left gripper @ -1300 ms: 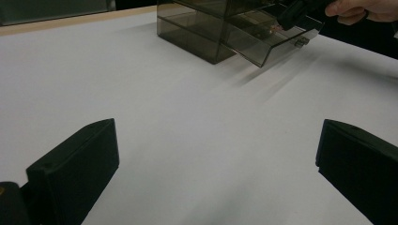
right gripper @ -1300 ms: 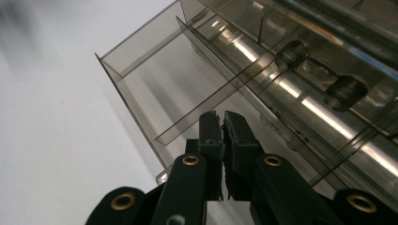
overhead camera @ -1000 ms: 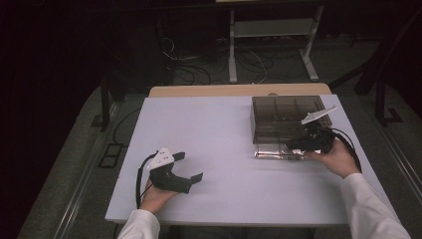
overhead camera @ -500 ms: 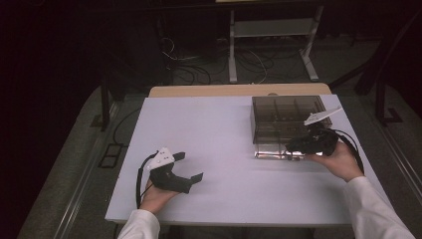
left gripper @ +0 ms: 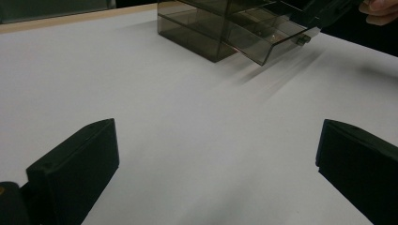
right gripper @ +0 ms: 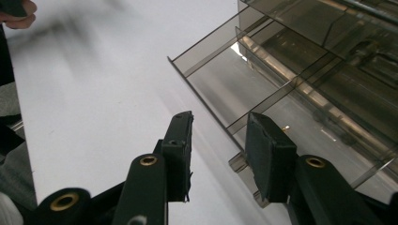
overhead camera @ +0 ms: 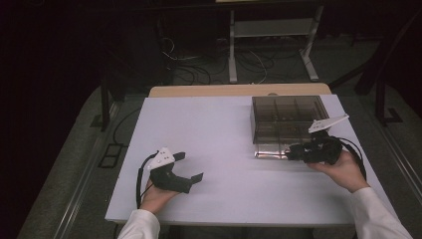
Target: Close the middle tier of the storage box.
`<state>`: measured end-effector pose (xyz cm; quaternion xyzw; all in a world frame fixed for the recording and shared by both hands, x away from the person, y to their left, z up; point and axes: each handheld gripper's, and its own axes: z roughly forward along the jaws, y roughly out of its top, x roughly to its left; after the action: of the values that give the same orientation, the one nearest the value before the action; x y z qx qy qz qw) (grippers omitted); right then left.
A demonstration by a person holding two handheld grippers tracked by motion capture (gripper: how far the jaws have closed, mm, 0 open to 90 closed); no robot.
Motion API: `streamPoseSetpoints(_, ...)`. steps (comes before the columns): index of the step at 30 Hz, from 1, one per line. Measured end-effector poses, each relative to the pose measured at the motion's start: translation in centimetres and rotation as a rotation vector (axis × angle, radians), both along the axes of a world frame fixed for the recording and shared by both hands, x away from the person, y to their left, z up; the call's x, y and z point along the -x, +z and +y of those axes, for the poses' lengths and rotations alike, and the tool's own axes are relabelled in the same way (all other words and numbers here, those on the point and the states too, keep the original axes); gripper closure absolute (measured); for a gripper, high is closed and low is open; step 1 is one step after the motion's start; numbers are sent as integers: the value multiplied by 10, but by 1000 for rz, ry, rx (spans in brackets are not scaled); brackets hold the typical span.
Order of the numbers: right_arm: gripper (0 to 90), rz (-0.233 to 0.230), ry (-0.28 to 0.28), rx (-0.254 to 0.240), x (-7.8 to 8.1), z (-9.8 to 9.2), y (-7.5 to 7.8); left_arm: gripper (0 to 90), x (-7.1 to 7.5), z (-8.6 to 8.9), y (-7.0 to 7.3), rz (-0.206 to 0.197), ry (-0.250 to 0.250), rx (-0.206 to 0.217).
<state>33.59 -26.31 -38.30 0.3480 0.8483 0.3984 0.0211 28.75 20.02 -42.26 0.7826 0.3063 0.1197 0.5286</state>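
Drawer (overhead camera: 272, 149) of the smoky clear organizer box (overhead camera: 287, 118) is seen pulled out toward the near edge of the white table (overhead camera: 224, 129); the box sits near the far right corner. The drawer's long axis runs left-right along the box front, and its open end points at the near edge. In the right gripper view its thin dividers and front lip (right gripper: 206, 112) are visible.

Right gripper (overhead camera: 293, 152) is held at the drawer's front, near the right edge. Its jaws have just been opening; they are now parted, with the drawer's front wall standing between them, and the pads are not seen pressing on it.

Left gripper (overhead camera: 191, 167) is rested near the near left corner, well apart from the box. Its jaws are spread wide, nothing between them, bare table beneath.
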Motion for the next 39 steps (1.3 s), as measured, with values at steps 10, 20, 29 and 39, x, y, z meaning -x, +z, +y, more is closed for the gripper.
streamPoseSetpoints(10, 605, 1, 14, -17, 8, 1, -1, 0, 0, 0, 0, 1, 2, 4)
streamPoseSetpoints(20, 606, 8, 24, -19, 14, 2, -8, 0, 0, 0, 0, -1, 1, 2)
streamPoseSetpoints(29, 660, 18, 20, -25, 20, -2, -14, 0, 0, 0, 0, -3, 1, 2)
streamPoseSetpoints(39, 873, 24, 50, -8, 27, -2, -22, 0, 0, 1, 0, -3, 2, 4)
